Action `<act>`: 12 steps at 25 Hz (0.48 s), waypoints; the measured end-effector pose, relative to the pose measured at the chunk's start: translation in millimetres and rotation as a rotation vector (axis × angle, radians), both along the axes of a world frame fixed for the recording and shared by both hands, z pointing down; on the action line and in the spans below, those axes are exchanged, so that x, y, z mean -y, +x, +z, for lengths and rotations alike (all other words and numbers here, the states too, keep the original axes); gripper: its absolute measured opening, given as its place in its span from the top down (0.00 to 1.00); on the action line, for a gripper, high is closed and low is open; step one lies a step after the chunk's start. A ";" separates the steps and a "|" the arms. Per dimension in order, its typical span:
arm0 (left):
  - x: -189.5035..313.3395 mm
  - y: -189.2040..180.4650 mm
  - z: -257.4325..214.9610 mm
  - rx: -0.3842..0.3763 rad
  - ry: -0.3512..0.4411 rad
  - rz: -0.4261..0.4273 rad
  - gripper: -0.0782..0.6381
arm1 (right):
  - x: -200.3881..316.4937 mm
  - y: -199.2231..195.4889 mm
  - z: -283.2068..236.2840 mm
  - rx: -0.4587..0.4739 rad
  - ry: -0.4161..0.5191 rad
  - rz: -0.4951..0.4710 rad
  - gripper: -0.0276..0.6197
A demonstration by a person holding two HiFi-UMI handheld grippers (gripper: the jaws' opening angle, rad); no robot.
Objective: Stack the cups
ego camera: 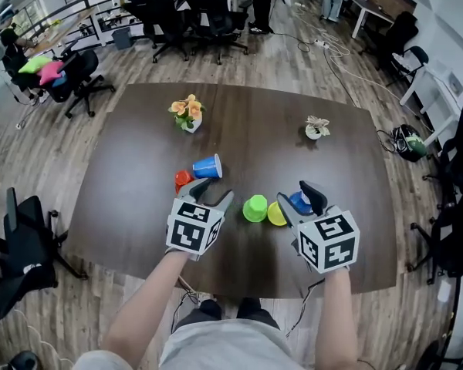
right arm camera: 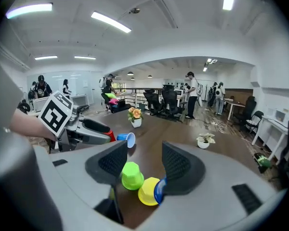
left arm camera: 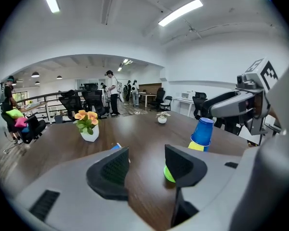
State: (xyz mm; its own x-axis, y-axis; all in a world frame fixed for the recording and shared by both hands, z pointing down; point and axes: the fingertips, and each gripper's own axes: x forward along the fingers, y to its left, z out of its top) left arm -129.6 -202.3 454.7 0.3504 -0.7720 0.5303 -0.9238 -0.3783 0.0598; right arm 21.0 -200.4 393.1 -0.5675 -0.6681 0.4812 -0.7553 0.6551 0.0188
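Head view: a dark wooden table [ego camera: 139,176] in an open office, with both tongs held low over its near side.
Left gripper [ego camera: 214,193]: the jaws stand wide apart. In the left gripper view only bare table wood lies between them, so it holds nothing.
Right gripper [ego camera: 299,200]: the jaws are also wide. In the right gripper view no cup is pressed between the two pads.
Blue cup [ego camera: 296,203]: from above it sits between the right gripper's fingers. In the right gripper view only its rim shows, at the lower edge of one jaw. The left gripper view shows it bottom up.
Yellow cup [ego camera: 276,214]: just beside the blue cup, on the side toward the green one.
Green cup [ego camera: 255,208]: bottom up on the table, close to the yellow cup and between the two grippers.
Second blue cup [ego camera: 207,166]: lies on its side just beyond the left gripper, with its mouth toward the person's right.
Red cup [ego camera: 183,180]: next to the second blue cup, partly hidden by the left gripper.
Stacking: whether the blue cup rests over the yellow one I cannot tell. The other cups are separate.
Flower pot [ego camera: 190,116]: white, with orange flowers, on the far left part of the table.
Small plant pot [ego camera: 316,129]: on the far right part of the table.
Office chairs [ego camera: 208,10]: black, on the wooden floor beyond the table.
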 end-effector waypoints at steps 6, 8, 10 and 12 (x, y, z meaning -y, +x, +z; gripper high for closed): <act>-2.5 -48.5 1.6 0.022 0.002 -0.057 0.56 | -5.6 -49.1 13.9 0.074 -0.005 0.002 0.62; -1.2 -64.4 6.4 0.030 -0.004 -0.071 0.56 | -8.5 -66.3 21.8 0.089 -0.021 -0.005 0.62; 1.9 -79.1 12.7 0.040 -0.014 -0.080 0.55 | -10.1 -78.7 28.4 0.099 -0.032 -0.002 0.62; 5.4 -93.4 20.7 0.050 -0.030 -0.085 0.54 | -11.4 -87.8 34.3 0.107 -0.045 0.009 0.62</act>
